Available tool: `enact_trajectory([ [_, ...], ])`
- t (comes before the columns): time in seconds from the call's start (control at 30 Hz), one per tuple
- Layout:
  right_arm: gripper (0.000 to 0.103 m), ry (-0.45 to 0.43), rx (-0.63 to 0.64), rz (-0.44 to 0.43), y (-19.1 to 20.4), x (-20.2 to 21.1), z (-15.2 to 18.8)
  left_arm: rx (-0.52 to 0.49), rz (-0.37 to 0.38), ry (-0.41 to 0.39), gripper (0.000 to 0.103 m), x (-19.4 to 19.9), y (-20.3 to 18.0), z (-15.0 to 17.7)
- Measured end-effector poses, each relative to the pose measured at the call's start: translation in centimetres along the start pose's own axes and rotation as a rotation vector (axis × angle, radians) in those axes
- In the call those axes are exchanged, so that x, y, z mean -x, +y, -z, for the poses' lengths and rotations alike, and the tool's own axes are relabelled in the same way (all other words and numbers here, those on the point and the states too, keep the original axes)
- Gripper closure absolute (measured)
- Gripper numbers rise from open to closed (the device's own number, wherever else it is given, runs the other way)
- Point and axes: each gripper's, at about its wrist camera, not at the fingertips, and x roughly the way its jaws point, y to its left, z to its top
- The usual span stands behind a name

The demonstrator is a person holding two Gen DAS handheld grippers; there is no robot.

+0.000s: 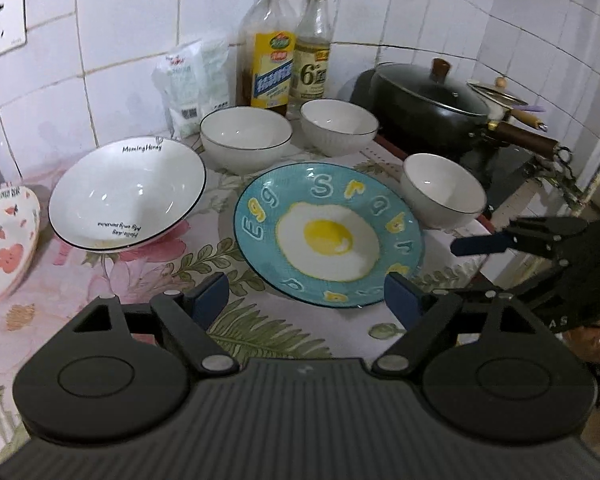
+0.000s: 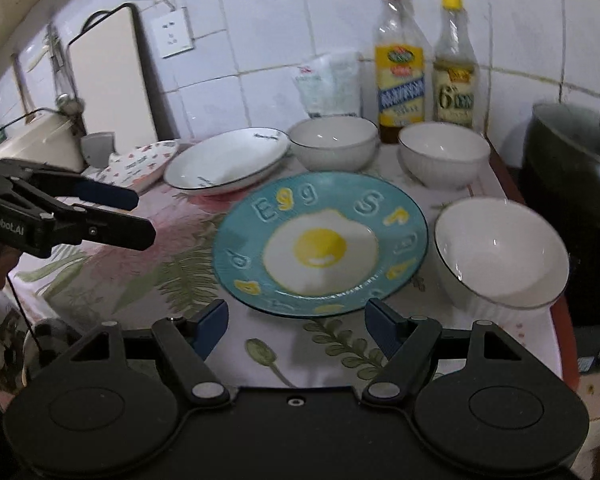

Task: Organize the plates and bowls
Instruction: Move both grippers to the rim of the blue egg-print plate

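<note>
Right now both grippers hang over the near edge of the counter, each with its jaws spread wide and nothing between them. The left gripper (image 1: 306,300) points at the blue egg plate (image 1: 328,232), which lies flat on the floral cloth (image 1: 80,280) in the middle. The right gripper (image 2: 296,322) faces the same plate from the other side, its fingers just short of the rim.

Three small white bowls stand upright around the plate: one (image 1: 444,190) just beside its right edge, two more (image 1: 246,136) (image 1: 339,126) behind it by the wall. A wide white dish (image 1: 126,192) sits tilted to the left of the plate, close to it. Further left lies a flowered plate (image 1: 6,244). Two bottles (image 1: 270,48) (image 1: 313,46) and a bag (image 1: 194,84) stand against the tiles, and a black wok (image 1: 428,104) sits on the stove to the right.
</note>
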Motion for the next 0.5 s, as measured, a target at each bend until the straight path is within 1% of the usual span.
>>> enact_trajectory([
  [0.13, 0.024, -0.021, -0.068, -0.005, -1.2, -1.6, 0.7, 0.01, -0.03, 0.014, 0.022, -2.6, 0.6, 0.1],
  [0.23, 0.024, -0.047, -0.095, 0.027, -1.6, -2.6, 1.2, 0.021, -0.054, 0.001, 0.022, -4.1, 1.0, 0.2],
  [0.27, 0.024, -0.054, -0.091, 0.045, -1.6, -2.9, 1.4, 0.023, -0.069, -0.004, 0.022, -4.6, 1.1, 0.3],
  [0.3, 0.023, -0.062, -0.083, 0.063, -1.6, -3.1, 1.5, 0.02, -0.104, -0.014, 0.022, -5.2, 1.1, 0.4],
  [0.33, 0.022, -0.076, -0.081, 0.06, -1.8, -3.2, 1.5, 0.008, -0.138, -0.025, 0.022, -5.7, 1.0, 0.4],
  [0.4, 0.022, -0.085, -0.092, 0.057, -2.3, -3.3, 1.5, -0.013, -0.174, -0.031, 0.022, -6.6, 1.0, 0.5],
  [0.43, 0.022, -0.086, -0.099, 0.061, -2.5, -3.5, 1.4, -0.01, -0.182, -0.027, 0.022, -7.1, 1.1, 0.5],
  [0.5, 0.021, -0.088, -0.125, 0.065, -3.0, -3.8, 1.4, 0.017, -0.173, -0.022, 0.022, -7.9, 1.6, 0.5],
])
